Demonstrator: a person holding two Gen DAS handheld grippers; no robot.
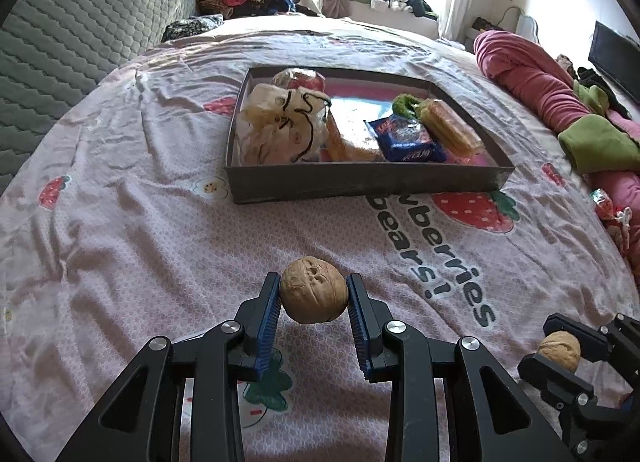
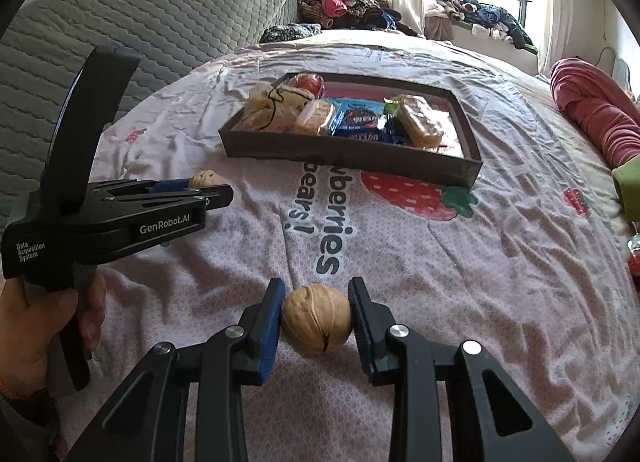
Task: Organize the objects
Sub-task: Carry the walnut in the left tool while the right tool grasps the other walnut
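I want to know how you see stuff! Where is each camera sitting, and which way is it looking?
Left wrist view: sits on the left gripper, looking along its fingers across the bed at the tray; its walnut and the right gripper show.
Right wrist view: sits on the right gripper, facing the same way; its own walnut, the left gripper and the hand holding it show.
Shared: tray, bedsheet, both grippers, both walnuts.
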